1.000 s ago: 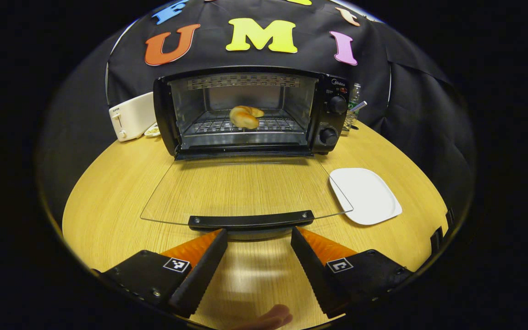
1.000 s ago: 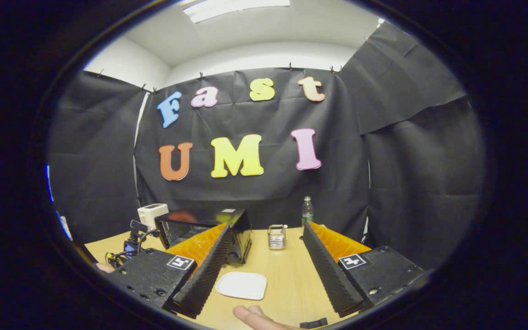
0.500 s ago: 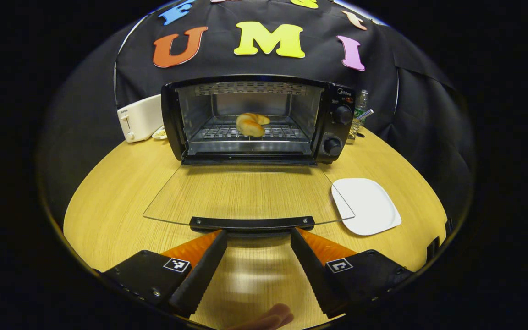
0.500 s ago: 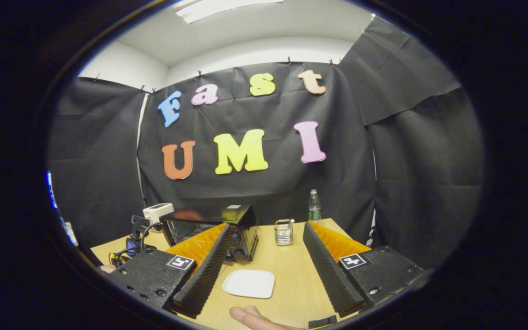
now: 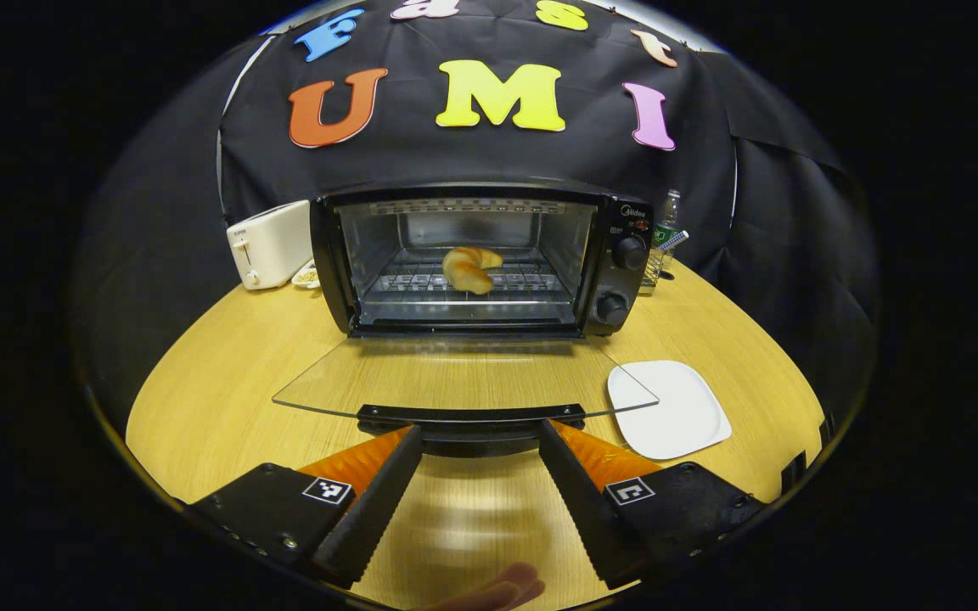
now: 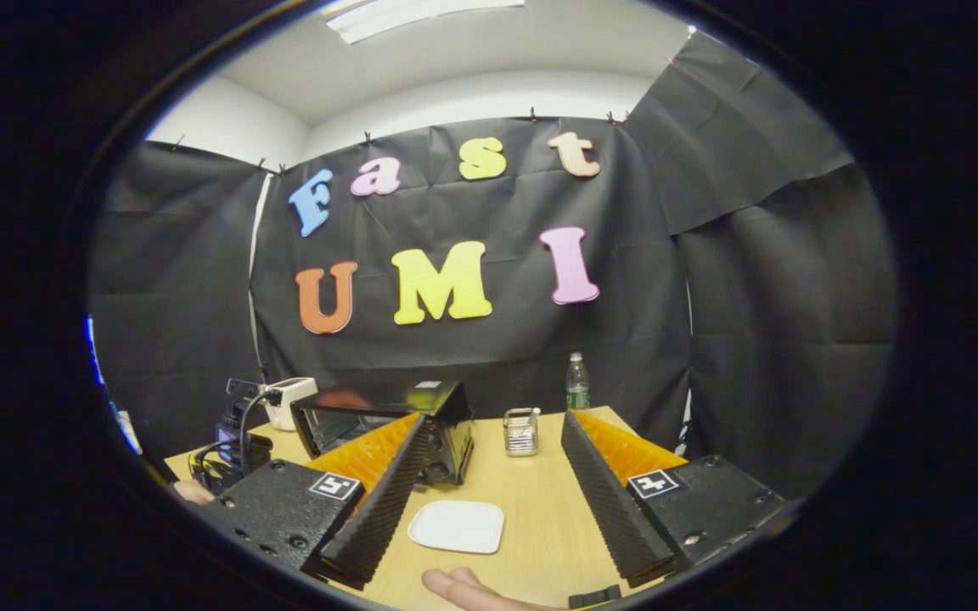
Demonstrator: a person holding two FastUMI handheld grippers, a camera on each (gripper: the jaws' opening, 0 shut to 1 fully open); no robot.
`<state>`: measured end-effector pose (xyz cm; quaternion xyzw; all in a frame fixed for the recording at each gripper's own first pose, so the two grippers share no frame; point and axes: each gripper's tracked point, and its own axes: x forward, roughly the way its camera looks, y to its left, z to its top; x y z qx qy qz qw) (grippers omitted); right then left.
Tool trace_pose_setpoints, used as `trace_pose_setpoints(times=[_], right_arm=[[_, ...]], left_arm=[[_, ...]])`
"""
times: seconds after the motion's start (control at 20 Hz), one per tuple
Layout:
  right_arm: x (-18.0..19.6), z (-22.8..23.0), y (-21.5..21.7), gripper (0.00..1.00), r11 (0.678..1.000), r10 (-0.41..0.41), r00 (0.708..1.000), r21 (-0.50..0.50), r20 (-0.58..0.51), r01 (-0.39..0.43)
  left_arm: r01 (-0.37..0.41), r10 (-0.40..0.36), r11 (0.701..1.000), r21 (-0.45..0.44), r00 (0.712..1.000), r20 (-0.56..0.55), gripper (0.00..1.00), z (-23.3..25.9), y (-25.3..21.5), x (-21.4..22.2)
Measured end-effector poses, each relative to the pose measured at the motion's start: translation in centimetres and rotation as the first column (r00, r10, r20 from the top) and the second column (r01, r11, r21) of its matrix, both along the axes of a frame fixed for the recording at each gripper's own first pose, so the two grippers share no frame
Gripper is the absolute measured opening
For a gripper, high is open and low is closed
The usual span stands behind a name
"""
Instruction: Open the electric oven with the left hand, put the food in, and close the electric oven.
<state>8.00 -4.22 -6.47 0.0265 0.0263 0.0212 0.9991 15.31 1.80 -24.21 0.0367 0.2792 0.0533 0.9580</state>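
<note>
A black electric oven (image 5: 472, 255) stands at the back of the wooden table with its glass door (image 5: 463, 380) folded down, nearly level. A golden croissant (image 5: 470, 267) lies on the wire rack inside. The door's black handle (image 5: 470, 416) sits just beyond and above my left gripper (image 5: 476, 437), which is open with its fingers spread under the handle's two ends. In the right gripper view the oven (image 6: 421, 420) shows partly behind my open right gripper (image 6: 493, 424), which is held up above the table with nothing between its fingers.
A white square plate (image 5: 667, 409) lies right of the door; the same plate (image 6: 457, 526) shows below the right gripper. A white toaster (image 5: 272, 242) stands left of the oven, a water bottle (image 6: 575, 383) and a wire holder (image 6: 520, 431) to its right. A fingertip (image 6: 455, 587) shows low.
The left gripper has dropped lower and come slightly under the door handle, so the door now looks flatter and the oven higher. The right gripper barely moved.
</note>
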Motion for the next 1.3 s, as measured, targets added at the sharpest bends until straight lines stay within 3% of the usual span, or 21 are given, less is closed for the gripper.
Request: trace_pose_setpoints(times=[0.5, 0.9, 1.15, 1.3], right_arm=[[-0.3, -0.5, -0.6, 0.99, 1.0, -0.016, 1.0, 0.014, -0.02, 0.016], [-1.2, 0.2, -0.8, 0.96, 0.999, -0.045, 0.999, 0.002, -0.013, 0.045], [-2.3, 1.2, -1.4, 0.96, 0.997, -0.071, 0.998, 0.005, 0.001, 0.071], [-3.4, 1.9, -1.2, 0.99, 0.998, -0.067, 0.998, 0.014, 0.015, 0.067]], left_arm=[[0.036, -0.038, 0.999, 0.02, 0.993, 0.114, 0.96, 5.2, 0.6, 3.0], [0.048, -0.042, 0.998, -0.032, 0.985, 0.169, 0.96, 8.9, 1.9, 6.7], [0.039, -0.012, 0.992, -0.12, 0.977, 0.215, 0.92, 11.0, 3.5, 9.8], [0.05, -0.027, 0.995, -0.084, 0.967, 0.253, 0.93, 12.1, 4.3, 11.6]])
